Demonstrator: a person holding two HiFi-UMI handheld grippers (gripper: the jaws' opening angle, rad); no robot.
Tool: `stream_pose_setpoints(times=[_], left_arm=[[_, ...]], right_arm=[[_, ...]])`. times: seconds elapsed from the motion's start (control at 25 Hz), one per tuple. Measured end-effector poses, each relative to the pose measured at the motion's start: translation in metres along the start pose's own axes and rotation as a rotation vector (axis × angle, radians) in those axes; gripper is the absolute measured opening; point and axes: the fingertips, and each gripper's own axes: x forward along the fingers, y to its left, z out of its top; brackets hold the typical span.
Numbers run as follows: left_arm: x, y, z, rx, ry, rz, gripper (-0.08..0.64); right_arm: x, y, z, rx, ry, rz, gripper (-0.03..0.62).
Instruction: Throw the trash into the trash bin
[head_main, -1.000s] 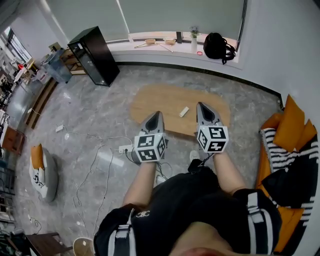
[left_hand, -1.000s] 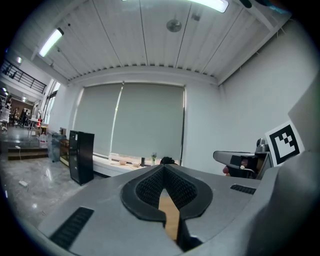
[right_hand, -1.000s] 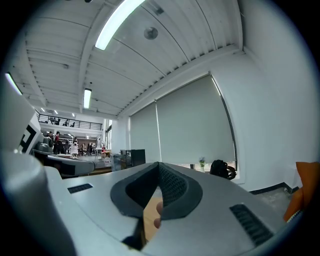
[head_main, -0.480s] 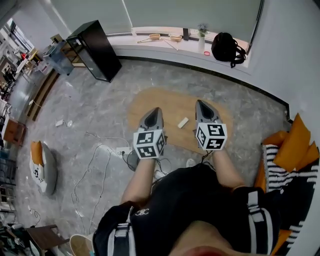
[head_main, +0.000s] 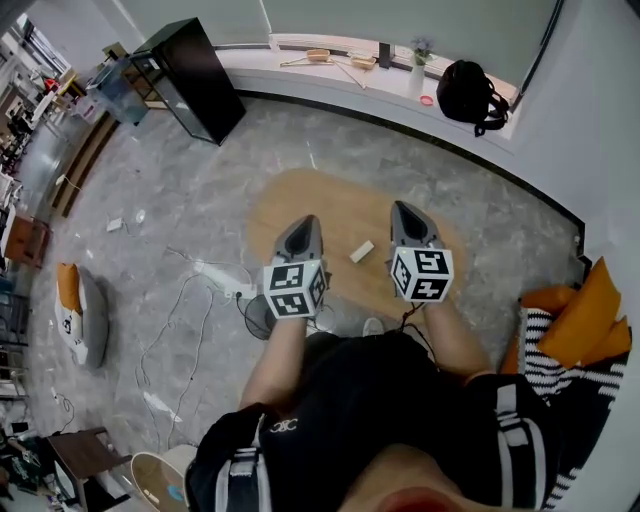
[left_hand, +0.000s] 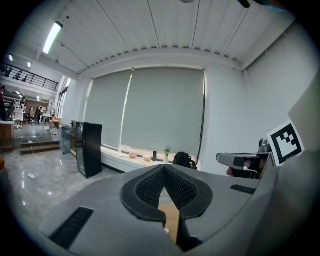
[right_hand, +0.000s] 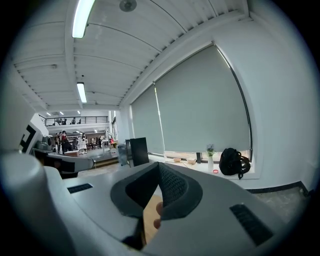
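In the head view a small white piece of trash (head_main: 361, 251) lies on a low oval wooden table (head_main: 300, 200). It sits between my two grippers, nearer the right one. My left gripper (head_main: 305, 222) hangs over the table's near left part, jaws together and nothing between them. My right gripper (head_main: 402, 208) hangs over the near right part, also shut and empty. The left gripper view shows the closed left gripper (left_hand: 164, 167) pointing toward a window wall. The right gripper view shows the closed right gripper (right_hand: 159, 165) the same way. A round beige container (head_main: 160, 482) shows at the bottom left.
A black cabinet (head_main: 190, 80) stands at the far left by the window ledge, which holds a black backpack (head_main: 470, 95). Cables and a power strip (head_main: 225, 285) lie on the floor left of the table. Orange cushions (head_main: 580, 320) sit to the right, a grey floor cushion (head_main: 75, 315) to the left.
The person has stepped toward the table, carrying both grippers farther over its near edge. Both grippers stayed shut and empty. The white trash has not moved.
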Motion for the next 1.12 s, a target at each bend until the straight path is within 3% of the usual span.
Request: stream_pose_setpoints(times=[0.32, 0.84, 1.08, 1.12], left_arm=[[0.019, 0.042, -0.027, -0.014, 0.072, 0.000, 0.012], [0.044, 0.091, -0.097, -0.124, 0.202, -0.027, 0.012], [0.065, 0.094, -0.142, -0.137, 0.285, -0.054, 0.012], [0.066, 0.094, -0.150, -0.139, 0.298, -0.059, 0.012]], right_arm=[[0.047, 0.022, -0.021, 0.011, 0.063, -0.007, 0.006], [0.087, 0.046, -0.092, 0.023, 0.196, -0.065, 0.006], [0.104, 0.030, -0.152, 0.126, 0.269, -0.146, 0.006], [0.106, 0.028, -0.166, 0.156, 0.292, -0.151, 0.044]])
